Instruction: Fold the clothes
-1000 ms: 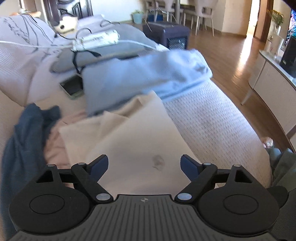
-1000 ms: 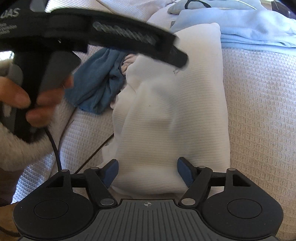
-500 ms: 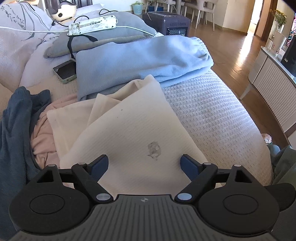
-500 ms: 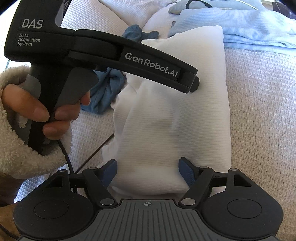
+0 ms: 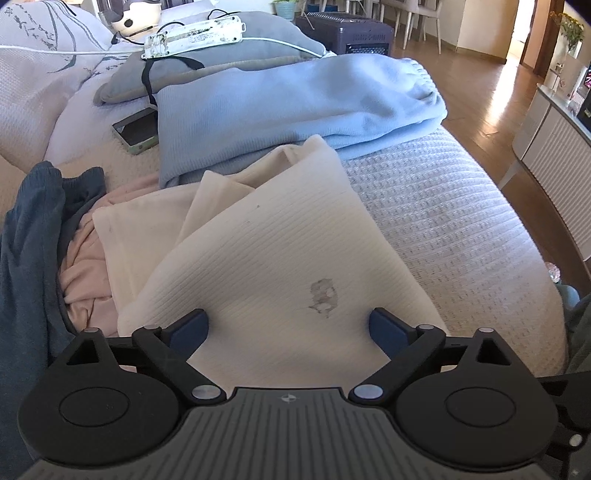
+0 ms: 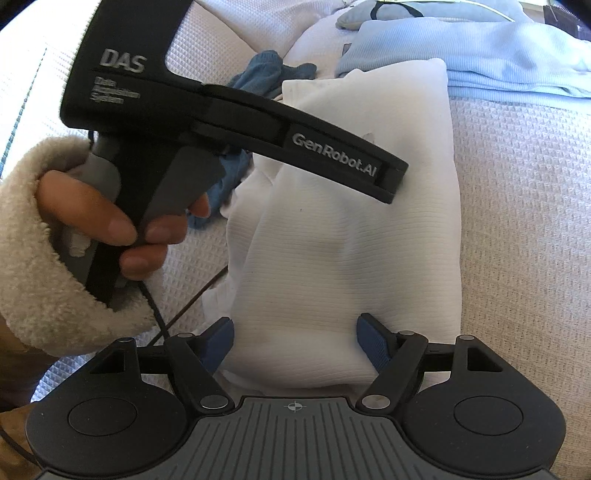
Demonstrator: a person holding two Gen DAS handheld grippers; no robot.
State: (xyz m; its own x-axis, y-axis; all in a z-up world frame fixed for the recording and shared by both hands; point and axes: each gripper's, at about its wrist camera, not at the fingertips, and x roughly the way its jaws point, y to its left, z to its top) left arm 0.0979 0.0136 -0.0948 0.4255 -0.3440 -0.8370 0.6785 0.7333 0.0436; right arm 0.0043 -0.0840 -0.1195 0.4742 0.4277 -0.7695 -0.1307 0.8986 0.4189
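A cream ribbed garment (image 5: pixel 280 258), folded into a long strip with a small grey stain, lies on the white waffle bedspread (image 5: pixel 443 229). My left gripper (image 5: pixel 290 326) hovers over its near end. Its jaws are opening and the cloth lies under the wide gap, with neither pad pressing on it. In the right wrist view the same garment (image 6: pixel 351 240) looks white. My right gripper (image 6: pixel 295 338) stands open astride its near end. The left gripper's black body (image 6: pixel 236 122), held by a hand (image 6: pixel 122 225) in a fleece cuff, reaches over the garment's left side.
A folded light blue sweater (image 5: pixel 295 110) lies just beyond the cream garment. A dark blue garment (image 5: pixel 29 240) and a pink one (image 5: pixel 85 266) are bunched at the left. A phone (image 5: pixel 136 129), a grey pillow and a power strip (image 5: pixel 195 35) lie farther back. Past the bed's right edge is wood floor (image 5: pixel 480 92).
The left gripper has sunk closer to the cream garment and its jaws have spread wider. In the right wrist view its body has come lower over the cloth. The right gripper has stayed put.
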